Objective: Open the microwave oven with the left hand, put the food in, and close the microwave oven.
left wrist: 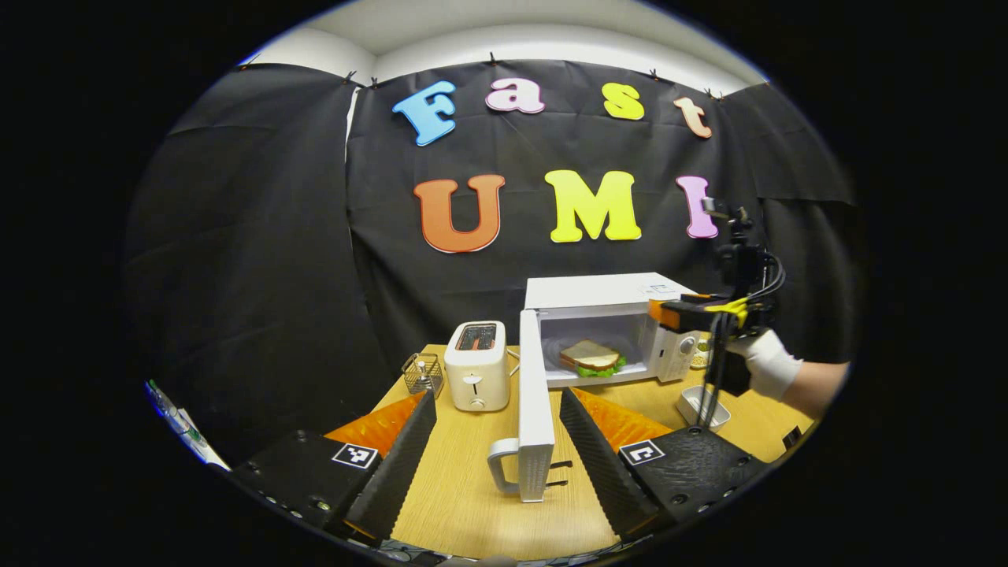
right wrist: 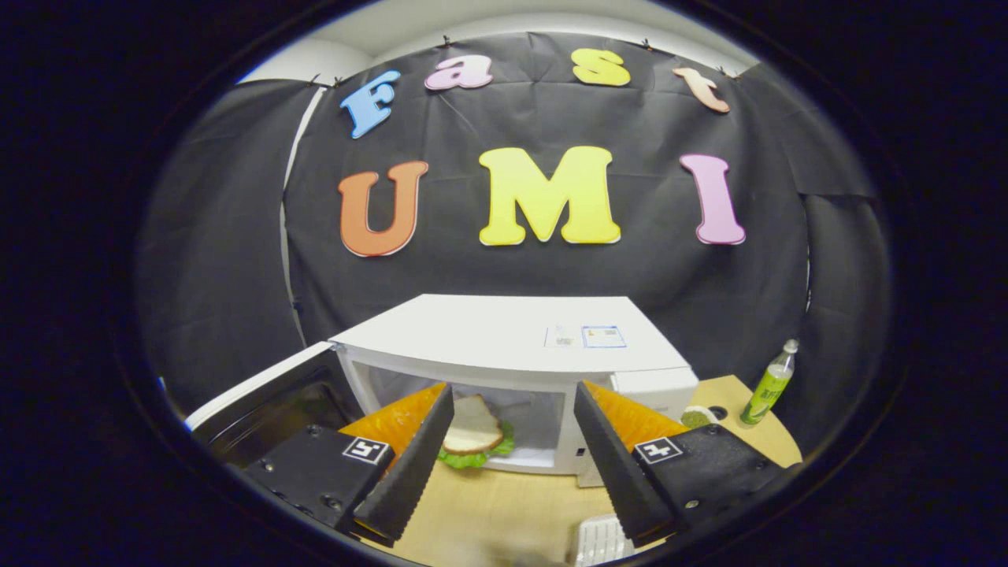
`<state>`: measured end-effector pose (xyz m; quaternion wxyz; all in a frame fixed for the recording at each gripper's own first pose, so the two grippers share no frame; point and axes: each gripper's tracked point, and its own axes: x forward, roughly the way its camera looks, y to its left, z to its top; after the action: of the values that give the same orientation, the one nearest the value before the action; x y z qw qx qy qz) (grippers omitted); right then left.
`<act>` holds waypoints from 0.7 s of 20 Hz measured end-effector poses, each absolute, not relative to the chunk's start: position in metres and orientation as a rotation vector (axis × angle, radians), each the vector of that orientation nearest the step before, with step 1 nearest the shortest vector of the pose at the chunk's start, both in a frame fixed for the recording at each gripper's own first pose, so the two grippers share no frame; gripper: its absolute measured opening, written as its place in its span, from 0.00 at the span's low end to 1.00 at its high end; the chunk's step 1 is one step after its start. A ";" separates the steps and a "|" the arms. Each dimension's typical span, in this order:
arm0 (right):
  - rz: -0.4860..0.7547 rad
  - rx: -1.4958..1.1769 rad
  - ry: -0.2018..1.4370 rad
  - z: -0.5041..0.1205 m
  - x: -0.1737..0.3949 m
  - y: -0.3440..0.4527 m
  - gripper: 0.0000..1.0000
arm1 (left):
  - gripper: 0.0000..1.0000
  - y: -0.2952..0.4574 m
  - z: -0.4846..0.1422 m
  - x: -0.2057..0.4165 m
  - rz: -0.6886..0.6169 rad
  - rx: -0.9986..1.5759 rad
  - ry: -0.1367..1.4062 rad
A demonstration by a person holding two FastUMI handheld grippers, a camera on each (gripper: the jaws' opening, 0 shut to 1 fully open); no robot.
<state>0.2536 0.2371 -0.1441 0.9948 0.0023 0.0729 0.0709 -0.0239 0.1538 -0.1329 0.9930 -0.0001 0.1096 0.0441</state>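
A white microwave (left wrist: 602,290) stands on the wooden table with its door (left wrist: 535,409) swung wide open toward me, handle (left wrist: 502,466) at the near edge. A sandwich (left wrist: 591,358) with lettuce lies inside the cavity. My left gripper (left wrist: 496,465) is open, its fingers on either side of the door's near edge and apart from it. In the left gripper view a gloved hand (left wrist: 768,364) holds the right gripper in front of the microwave's control panel. In the right gripper view the right gripper (right wrist: 504,472) is open before the microwave (right wrist: 504,331), with the sandwich (right wrist: 472,433) inside and the door (right wrist: 260,394) at left.
A white toaster (left wrist: 476,366) stands left of the microwave, with a small wire basket (left wrist: 422,373) beside it. A small white dish (left wrist: 697,405) sits on the table at right. A green bottle (right wrist: 768,386) stands at the table's right, behind the microwave.
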 end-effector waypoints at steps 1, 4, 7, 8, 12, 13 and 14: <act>0.150 -0.010 0.139 -0.133 0.240 0.228 0.98 | 0.95 0.158 -0.133 -0.025 0.097 -0.002 0.215; 0.152 -0.046 0.116 -0.099 0.199 0.196 0.92 | 0.96 0.170 -0.134 -0.026 0.117 -0.010 0.206; 0.148 -0.038 0.099 -0.069 0.166 0.167 0.98 | 0.95 0.179 -0.138 -0.027 0.133 -0.019 0.197; 0.142 -0.036 0.091 -0.061 0.156 0.158 0.98 | 0.95 0.182 -0.140 -0.026 0.140 -0.015 0.194; 0.119 -0.031 0.074 -0.034 0.116 0.128 0.98 | 0.96 0.190 -0.145 -0.022 0.151 -0.005 0.186; 0.113 -0.031 0.073 -0.029 0.108 0.123 0.98 | 0.95 0.191 -0.147 -0.021 0.152 -0.007 0.188; 0.106 -0.037 0.072 -0.026 0.100 0.117 0.98 | 0.95 0.191 -0.148 -0.020 0.151 -0.006 0.186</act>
<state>0.1003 0.1166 -0.0261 0.9978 -0.0184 0.0359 0.0527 -0.0197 0.1913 -0.1482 0.9928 -0.0030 0.0929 0.0755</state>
